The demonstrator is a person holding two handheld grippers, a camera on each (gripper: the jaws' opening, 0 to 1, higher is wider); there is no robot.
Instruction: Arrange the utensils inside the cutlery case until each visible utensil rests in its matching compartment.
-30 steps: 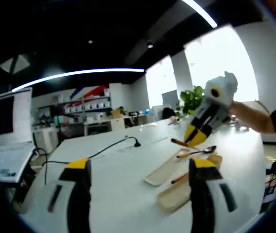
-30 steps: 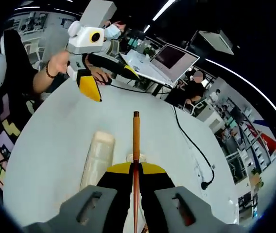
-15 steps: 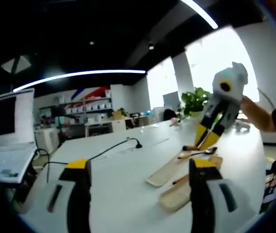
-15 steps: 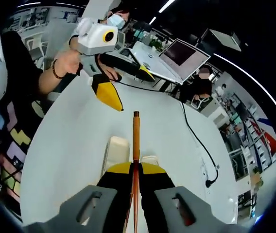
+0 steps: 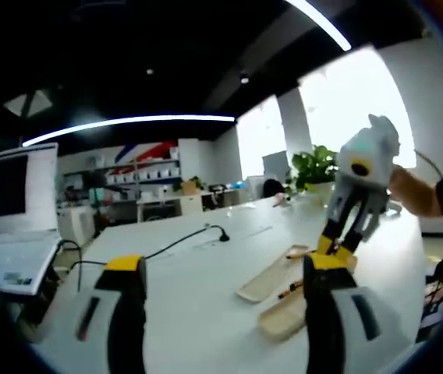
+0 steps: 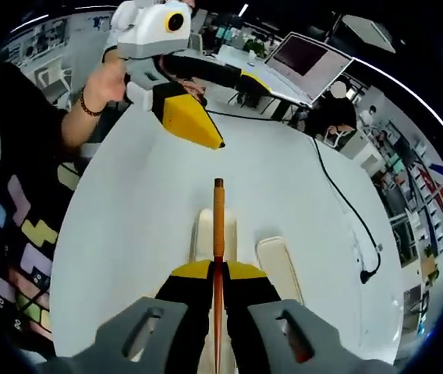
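Two pale wooden case trays (image 5: 272, 274) (image 5: 288, 315) lie side by side on the white table (image 5: 198, 304). A thin brown utensil (image 5: 289, 292) lies between them. My left gripper (image 5: 225, 265) stands open near the table's edge with nothing between its jaws. My right gripper (image 5: 334, 248) comes down from the right over the trays' far end. In the right gripper view it (image 6: 218, 273) is shut on a wooden-handled utensil (image 6: 218, 222), whose handle points out over the trays (image 6: 210, 234) (image 6: 280, 269). The left gripper (image 6: 229, 109) shows there at the top, held by a hand.
A black cable (image 5: 167, 245) (image 6: 346, 210) runs across the table behind the trays. An open laptop (image 5: 15, 210) (image 6: 307, 54) sits on a neighbouring desk. A potted plant (image 5: 315, 164) stands at the far end. A person (image 6: 331, 109) sits in the background.
My right gripper has come down and nearer with the wooden-handled utensil, now low over the trays. The spoon seen earlier beside the trays is now hidden behind it. The left gripper has stayed open.
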